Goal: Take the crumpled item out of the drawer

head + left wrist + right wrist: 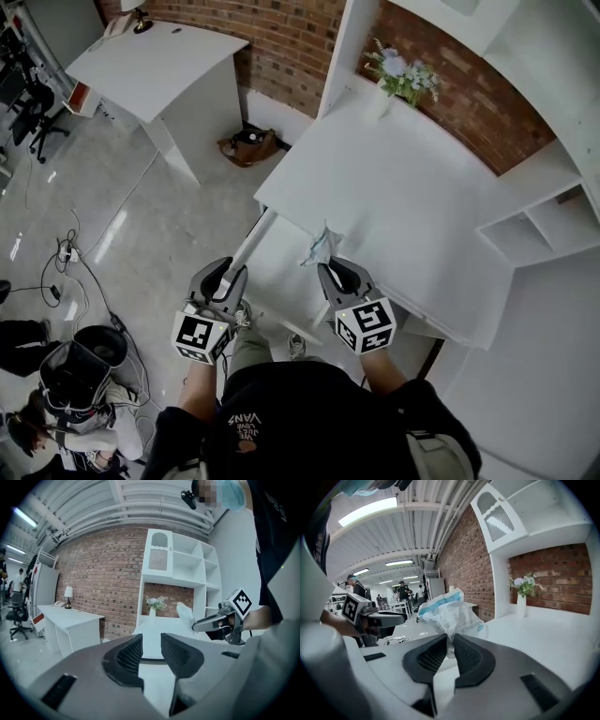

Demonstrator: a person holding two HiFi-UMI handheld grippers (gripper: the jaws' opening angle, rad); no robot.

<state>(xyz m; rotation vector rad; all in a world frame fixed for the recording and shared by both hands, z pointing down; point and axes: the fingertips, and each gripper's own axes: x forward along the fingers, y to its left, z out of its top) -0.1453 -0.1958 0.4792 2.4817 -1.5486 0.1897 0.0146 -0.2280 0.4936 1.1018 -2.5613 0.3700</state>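
The crumpled item (320, 247) is a white and blue plastic packet. My right gripper (330, 272) is shut on its lower end and holds it above the front edge of the white desk (403, 187). In the right gripper view the packet (450, 613) sticks up from between the jaws of that gripper (451, 641). Below the desk edge the white drawer (281, 272) stands pulled out. At the drawer's left side my left gripper (228, 274) is open, and in its own view nothing lies between the jaws of this gripper (151, 641). There the packet (185, 611) shows at the right.
A vase of flowers (398, 80) stands at the desk's back by the brick wall. White shelves (544, 225) rise at the right. A second white desk (159, 66) is at the far left, a brown bag (248, 145) and cables (70, 253) on the floor.
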